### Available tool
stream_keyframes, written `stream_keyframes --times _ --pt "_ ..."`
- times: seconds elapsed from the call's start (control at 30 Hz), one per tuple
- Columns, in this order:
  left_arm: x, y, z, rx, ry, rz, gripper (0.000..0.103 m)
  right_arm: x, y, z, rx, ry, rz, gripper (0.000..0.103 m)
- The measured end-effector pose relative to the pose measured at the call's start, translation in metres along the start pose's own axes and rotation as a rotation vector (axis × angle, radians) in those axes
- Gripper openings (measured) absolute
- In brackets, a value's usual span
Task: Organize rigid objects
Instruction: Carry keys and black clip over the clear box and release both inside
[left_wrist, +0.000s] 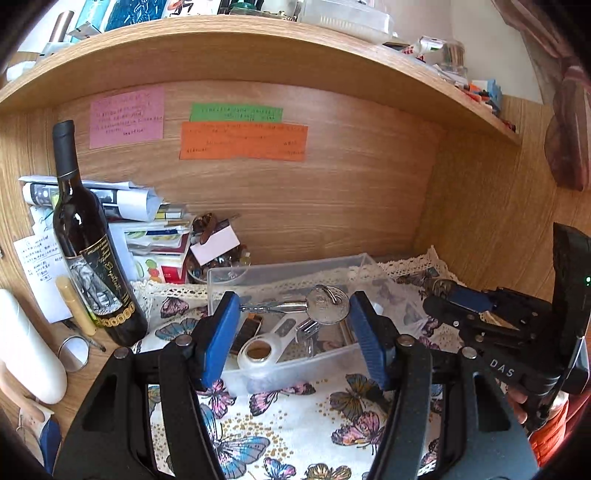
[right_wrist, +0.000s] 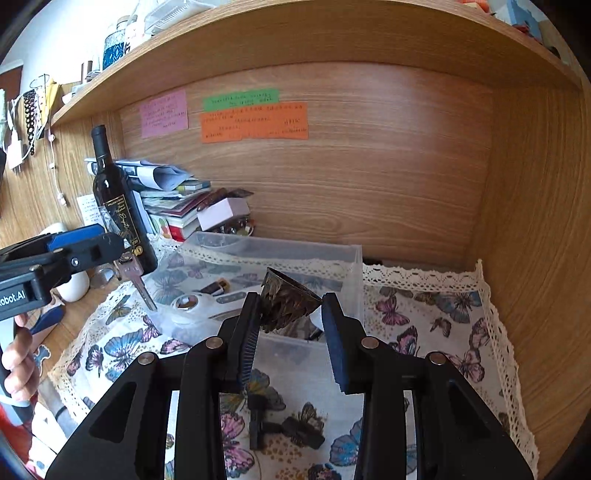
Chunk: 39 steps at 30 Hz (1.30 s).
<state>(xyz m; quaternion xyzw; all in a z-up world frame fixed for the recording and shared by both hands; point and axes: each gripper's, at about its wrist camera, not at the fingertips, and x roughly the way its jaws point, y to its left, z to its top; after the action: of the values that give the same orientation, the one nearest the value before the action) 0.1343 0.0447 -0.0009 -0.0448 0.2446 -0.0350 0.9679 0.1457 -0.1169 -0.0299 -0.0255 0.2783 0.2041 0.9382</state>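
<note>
Left wrist: butterfly cloth (left_wrist: 295, 417) under wooden shelf (left_wrist: 258, 48); left hand-held gripper (left_wrist: 291, 321) clamps key (left_wrist: 317, 304), right (right_wrist: 290, 317) clamps cone (right_wrist: 288, 299).

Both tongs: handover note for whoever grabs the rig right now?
Left tongs: shut on the key, held over the clear bin.
Right tongs: shut on a dark patterned cone-shaped piece, also over the bin.
In the bin already: a white tag with a ring hole and a few small items.
Left: drop both pieces into the bin.
</note>
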Motion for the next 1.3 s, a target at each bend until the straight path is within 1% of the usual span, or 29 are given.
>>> stream_keyframes --times 0.13,0.27,0.57,0.83,1.07,1.1,1.13,1.17,1.2,1.3 --pt "0.012 0.003 0.005 -0.005 0.008 -0.007 0.061 0.007 0.000 0.007 -0.013 -0.003 0.000 0.031" --pt "0.035 0.005 0.002 -0.008 0.055 -0.011 0.061 0.022 -0.003 0.011 -0.014 0.017 0.002 0.031" --pt "0.087 0.011 -0.016 -0.016 0.184 -0.006 0.061 0.061 -0.007 0.001 0.000 0.116 0.001 0.031" --pt "0.117 0.015 -0.031 -0.024 0.266 -0.012 0.061 0.087 -0.011 -0.010 0.016 0.191 0.001 0.031" --pt "0.124 0.017 -0.036 -0.033 0.295 0.002 0.061 0.092 -0.011 -0.011 0.022 0.206 -0.002 0.031" --pt "0.125 0.017 -0.035 -0.034 0.296 0.004 0.061 0.093 -0.011 -0.011 0.023 0.208 -0.005 0.033" --pt "0.124 0.018 -0.035 -0.037 0.295 0.005 0.061 0.093 -0.012 -0.011 0.026 0.208 -0.004 0.037" --pt "0.123 0.018 -0.035 -0.039 0.293 0.004 0.065 0.092 -0.013 -0.010 0.029 0.207 -0.001 0.040" --pt "0.121 0.018 -0.034 -0.041 0.289 0.004 0.066 0.091 -0.014 -0.010 0.033 0.204 0.001 0.044" --pt "0.112 0.017 -0.031 -0.034 0.267 0.013 0.069 0.083 -0.013 -0.007 0.030 0.187 0.001 0.045"
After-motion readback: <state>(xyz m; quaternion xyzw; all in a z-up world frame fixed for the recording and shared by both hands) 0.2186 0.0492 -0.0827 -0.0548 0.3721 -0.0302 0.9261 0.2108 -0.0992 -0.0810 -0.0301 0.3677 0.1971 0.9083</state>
